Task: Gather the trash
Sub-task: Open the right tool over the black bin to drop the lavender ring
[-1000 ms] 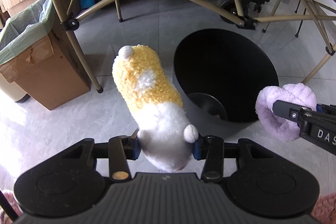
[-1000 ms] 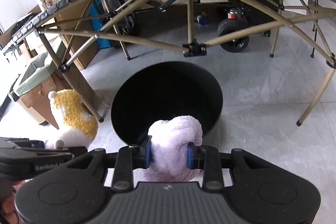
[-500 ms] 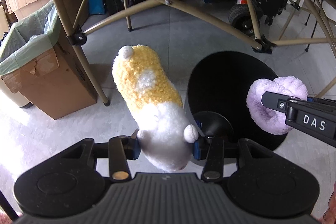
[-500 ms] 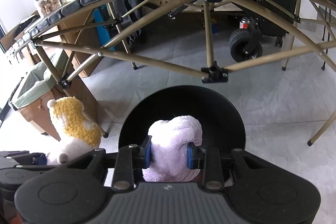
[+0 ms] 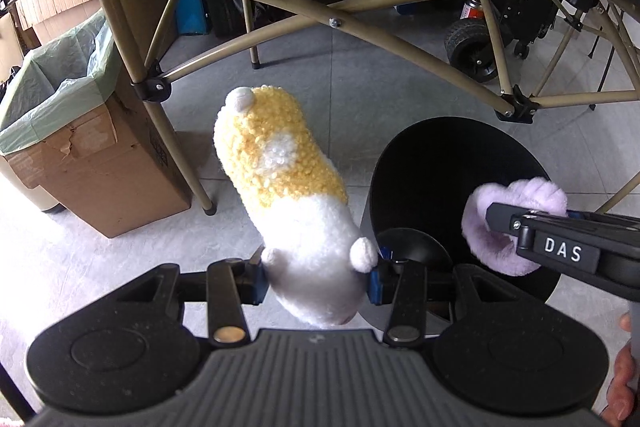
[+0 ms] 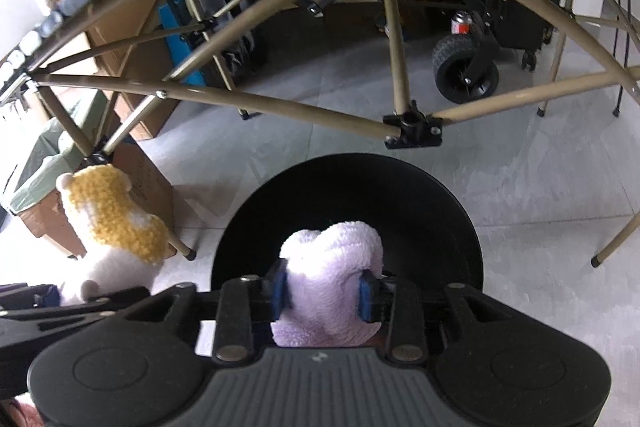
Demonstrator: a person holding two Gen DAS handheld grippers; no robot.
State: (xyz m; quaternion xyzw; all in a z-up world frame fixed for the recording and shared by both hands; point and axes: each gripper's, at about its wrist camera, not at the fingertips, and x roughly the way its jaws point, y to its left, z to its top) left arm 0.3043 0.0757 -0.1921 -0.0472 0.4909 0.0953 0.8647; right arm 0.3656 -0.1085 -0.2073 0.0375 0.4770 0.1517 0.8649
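A yellow and white plush toy (image 5: 280,163) stands up between the pads of my left gripper (image 5: 316,279), which is shut on its white lower end, left of the black bin (image 5: 404,163). My right gripper (image 6: 323,291) has a lilac fluffy plush (image 6: 332,251) between its blue pads, right over the bin's dark mouth (image 6: 440,203). Its jaws are opening, and the pads still touch the plush's sides. In the left wrist view the lilac plush (image 5: 520,195) hangs over the bin's right half. The yellow plush (image 6: 116,219) shows at the left of the right wrist view.
Tan tubes of a folding table frame (image 5: 360,31) cross just above and behind the bin. A cardboard box with a green liner (image 5: 80,147) stands on the floor at left. A black wheel (image 5: 468,55) and dark bags sit behind. A person's hand (image 5: 624,379) shows at the right edge.
Both grippers have moved forward toward the table frame. The right gripper with the lilac plush now hangs over the bin's mouth, its pads slightly wider apart. The left grip is unchanged.
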